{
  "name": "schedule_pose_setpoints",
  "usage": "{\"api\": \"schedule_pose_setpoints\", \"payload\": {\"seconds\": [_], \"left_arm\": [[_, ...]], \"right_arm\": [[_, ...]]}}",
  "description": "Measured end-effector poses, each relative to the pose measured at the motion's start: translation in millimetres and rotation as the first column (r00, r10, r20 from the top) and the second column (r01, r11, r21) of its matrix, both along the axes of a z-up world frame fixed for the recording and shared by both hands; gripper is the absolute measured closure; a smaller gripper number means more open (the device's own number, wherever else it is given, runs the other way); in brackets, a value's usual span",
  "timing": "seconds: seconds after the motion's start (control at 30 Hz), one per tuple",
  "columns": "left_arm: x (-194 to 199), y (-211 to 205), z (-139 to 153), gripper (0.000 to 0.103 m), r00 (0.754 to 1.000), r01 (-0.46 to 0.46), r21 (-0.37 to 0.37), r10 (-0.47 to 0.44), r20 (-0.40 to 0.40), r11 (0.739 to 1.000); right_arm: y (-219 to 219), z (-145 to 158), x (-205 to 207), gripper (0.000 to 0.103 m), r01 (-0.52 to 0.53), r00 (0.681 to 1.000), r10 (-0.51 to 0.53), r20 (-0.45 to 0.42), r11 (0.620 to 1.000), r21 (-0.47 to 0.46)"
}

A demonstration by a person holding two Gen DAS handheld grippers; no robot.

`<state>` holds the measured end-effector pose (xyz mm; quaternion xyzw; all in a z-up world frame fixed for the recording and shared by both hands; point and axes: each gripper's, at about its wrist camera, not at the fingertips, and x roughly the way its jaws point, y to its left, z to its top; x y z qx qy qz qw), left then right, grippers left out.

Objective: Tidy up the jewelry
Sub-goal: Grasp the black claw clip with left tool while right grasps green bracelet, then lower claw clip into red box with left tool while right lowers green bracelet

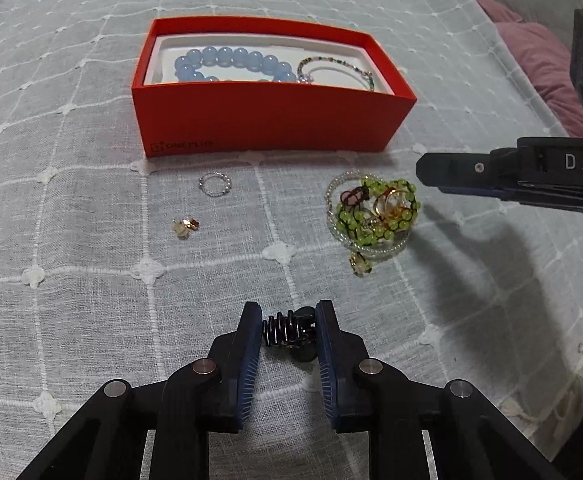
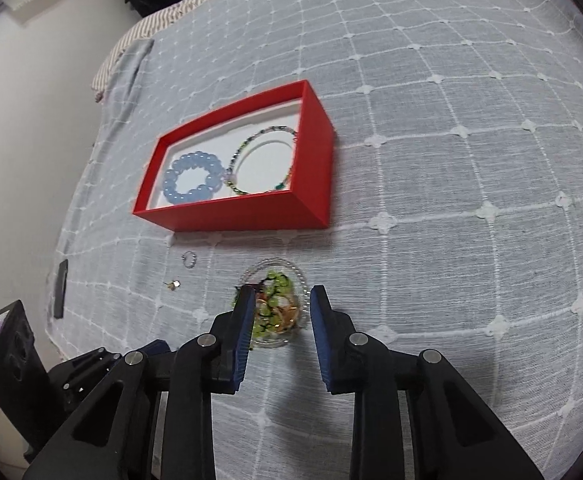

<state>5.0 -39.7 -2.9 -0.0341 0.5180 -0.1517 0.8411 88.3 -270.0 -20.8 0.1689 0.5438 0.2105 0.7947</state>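
Left gripper (image 1: pixel 288 322) is clamped on a dark coiled bracelet (image 1: pixel 287 332), low centre of the frame. Right gripper (image 2: pixel 278 300) hangs open and empty over the tangled green-bead pile (image 2: pixel 274 307). The rigid red box (image 1: pixel 267 92), upper centre, holds a glossy blue bead bracelet (image 1: pixel 231 65). Open quilted bedspread (image 1: pixel 71 300) surrounds a small ring (image 1: pixel 214 185).

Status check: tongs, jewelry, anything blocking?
Left tongs shut on dark coiled bracelet. Right tongs open, above green-bead jewelry pile. Red cardboard box unobstructed.
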Motion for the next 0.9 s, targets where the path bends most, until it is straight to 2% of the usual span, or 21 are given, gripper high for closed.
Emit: {"api": "schedule_pose_setpoints", "payload": {"seconds": [0.13,0.2,0.27,0.3,0.57,0.9], "left_arm": [[1,-1,-1,0.082,1.0,0.001,0.003,-0.001,-0.002,1.0],[3,-2,-2,0.082,1.0,0.001,0.004,-0.001,-0.003,1.0],[3,-1,-1,0.082,1.0,-0.001,0.001,0.001,-0.002,1.0],[3,-1,-1,0.082,1.0,0.001,-0.001,-0.001,-0.001,1.0],[-1,4,4,0.082,1.0,-0.004,-0.014,0.005,0.01,1.0],[-1,17,16,0.082,0.998,-0.041,-0.072,0.043,0.035,0.997]], "right_arm": [[10,-6,4,0.073,-0.008,1.0,0.008,-0.014,1.0,-0.008],[14,-6,4,0.081,-0.014,1.0,0.014,-0.012,1.0,-0.011],[16,-7,3,0.093,-0.018,1.0,0.018,-0.012,1.0,-0.016],[17,-7,3,0.094,-0.019,1.0,0.019,-0.009,0.999,-0.027],[22,4,-2,0.098,-0.036,0.999,0.037,0.038,0.999,-0.026],[26,32,-13,0.098,-0.091,0.987,0.08,0.141,0.993,0.077]]}}
